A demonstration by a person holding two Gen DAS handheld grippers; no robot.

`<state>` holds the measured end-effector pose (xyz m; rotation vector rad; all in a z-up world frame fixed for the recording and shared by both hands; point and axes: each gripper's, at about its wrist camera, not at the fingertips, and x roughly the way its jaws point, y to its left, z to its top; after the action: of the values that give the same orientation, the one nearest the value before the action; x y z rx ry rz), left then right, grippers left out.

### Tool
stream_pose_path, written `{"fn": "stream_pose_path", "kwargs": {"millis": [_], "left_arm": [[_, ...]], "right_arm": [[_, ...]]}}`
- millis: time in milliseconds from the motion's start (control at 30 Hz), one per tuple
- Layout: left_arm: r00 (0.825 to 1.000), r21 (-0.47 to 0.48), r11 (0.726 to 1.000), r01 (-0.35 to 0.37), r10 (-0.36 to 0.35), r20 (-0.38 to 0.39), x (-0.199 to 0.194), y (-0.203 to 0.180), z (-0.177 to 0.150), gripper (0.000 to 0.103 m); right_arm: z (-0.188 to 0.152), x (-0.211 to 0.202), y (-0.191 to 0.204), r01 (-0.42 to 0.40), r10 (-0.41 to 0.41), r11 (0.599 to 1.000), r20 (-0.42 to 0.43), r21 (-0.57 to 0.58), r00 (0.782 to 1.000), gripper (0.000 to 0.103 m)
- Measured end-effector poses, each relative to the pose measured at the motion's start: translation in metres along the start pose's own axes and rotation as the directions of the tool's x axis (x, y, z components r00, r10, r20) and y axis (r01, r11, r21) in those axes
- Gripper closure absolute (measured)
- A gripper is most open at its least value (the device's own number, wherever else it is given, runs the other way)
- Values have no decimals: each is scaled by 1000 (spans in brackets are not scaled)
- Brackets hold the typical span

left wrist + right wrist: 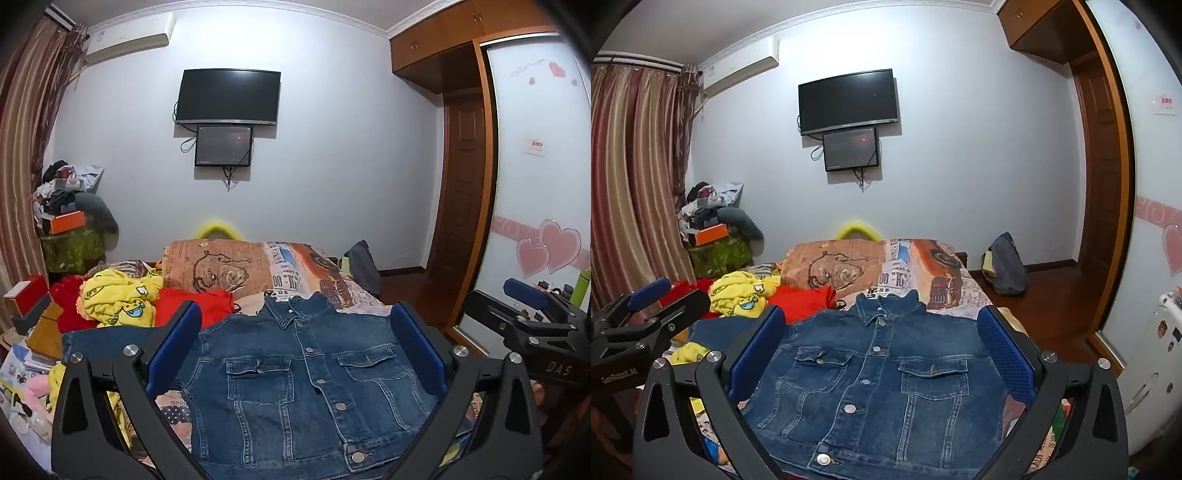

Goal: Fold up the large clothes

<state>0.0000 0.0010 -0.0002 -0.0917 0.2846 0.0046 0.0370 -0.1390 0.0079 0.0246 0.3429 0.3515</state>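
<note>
Denim jacket [303, 373] lies beside yellow clothing [122, 299]; both hand-held grippers [295, 347] [882, 350] gape, unobstructed.

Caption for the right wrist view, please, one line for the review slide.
Right claw open above a buttoned denim jacket spread front-up on the bed, left claw alongside.

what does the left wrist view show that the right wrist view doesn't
Only the left wrist view shows the pink hearts on the wardrobe door and the right gripper, open. Only the right wrist view shows the wide striped curtain and the left gripper, open. Both show the denim jacket laid flat, buttoned, on the bed, the wall TV and the yellow garment.
</note>
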Motion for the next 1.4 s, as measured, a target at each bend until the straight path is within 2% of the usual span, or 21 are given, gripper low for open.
{"fn": "stream_pose_path", "kwargs": {"millis": [200,233,333,1400], "left_arm": [[999,6,999,32,-32,-18,2,3,0,0],[1000,14,1000,-11,11,-7,4,0,4,0],[1000,31,999,-13,13,13,-3,-3,-1,0],[1000,-3,1000,-14,14,-6,4,7,-4,0]], "right_arm": [[0,0,2,13,-13,1000,-2,-5,1000,0],[0,0,2,1,-1,1000,-2,-1,1000,0],[-2,-1,5,2,-2,1000,-2,-1,1000,0],[-2,4,-1,9,-9,1000,-15,4,1000,0]]}}
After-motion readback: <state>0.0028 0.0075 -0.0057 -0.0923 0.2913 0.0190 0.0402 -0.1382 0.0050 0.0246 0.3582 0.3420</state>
